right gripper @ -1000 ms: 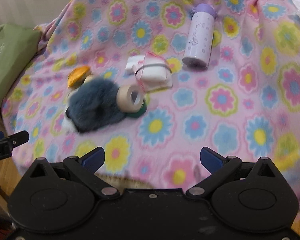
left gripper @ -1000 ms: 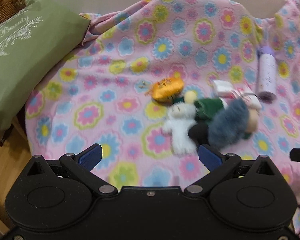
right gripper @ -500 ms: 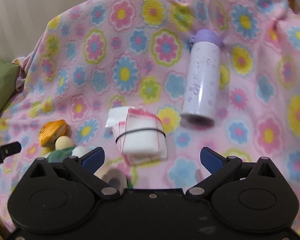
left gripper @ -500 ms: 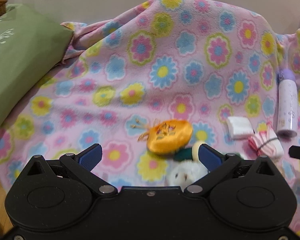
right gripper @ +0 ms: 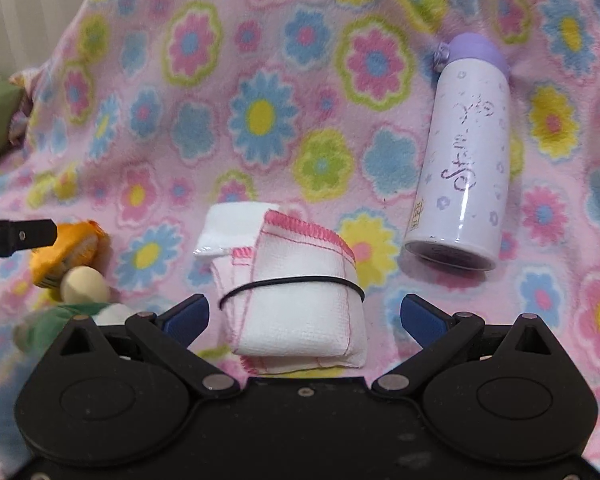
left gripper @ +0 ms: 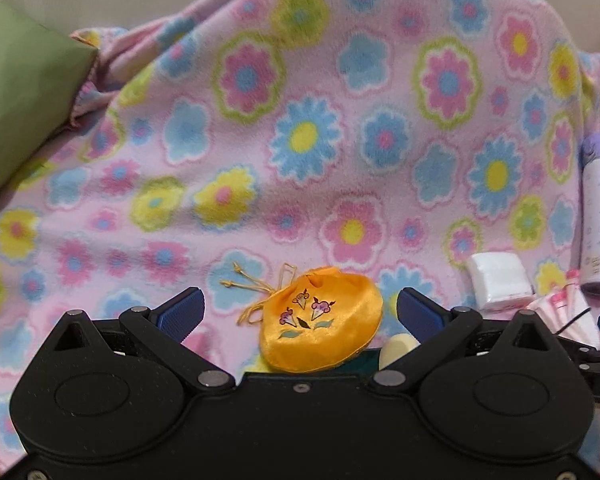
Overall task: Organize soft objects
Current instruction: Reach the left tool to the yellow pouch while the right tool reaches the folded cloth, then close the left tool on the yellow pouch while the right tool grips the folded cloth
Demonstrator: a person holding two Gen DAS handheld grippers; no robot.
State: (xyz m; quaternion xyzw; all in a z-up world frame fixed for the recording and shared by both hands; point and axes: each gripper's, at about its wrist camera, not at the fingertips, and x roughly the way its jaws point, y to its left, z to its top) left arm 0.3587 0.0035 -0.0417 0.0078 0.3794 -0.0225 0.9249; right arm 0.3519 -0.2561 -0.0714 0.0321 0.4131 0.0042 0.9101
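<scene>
Both grippers have closed in on the floral fleece blanket (left gripper: 300, 140). Right gripper (right gripper: 304, 314), jaws spread, straddles the banded cloth bundle (right gripper: 296, 308): soft, light, best pinched across the band. Left gripper (left gripper: 300, 312), also spread, frames the slippery satin pouch (left gripper: 320, 332).

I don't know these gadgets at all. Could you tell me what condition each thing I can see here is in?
left gripper: open, orange pouch between its fingers
right gripper: open, astride the cloth bundle
orange pouch: lying flat, cords loose
cloth bundle: folded, banded with black elastic
purple bottle: on its side, capped
white packet: flat on blanket
flowered blanket: spread out, rumpled
</scene>
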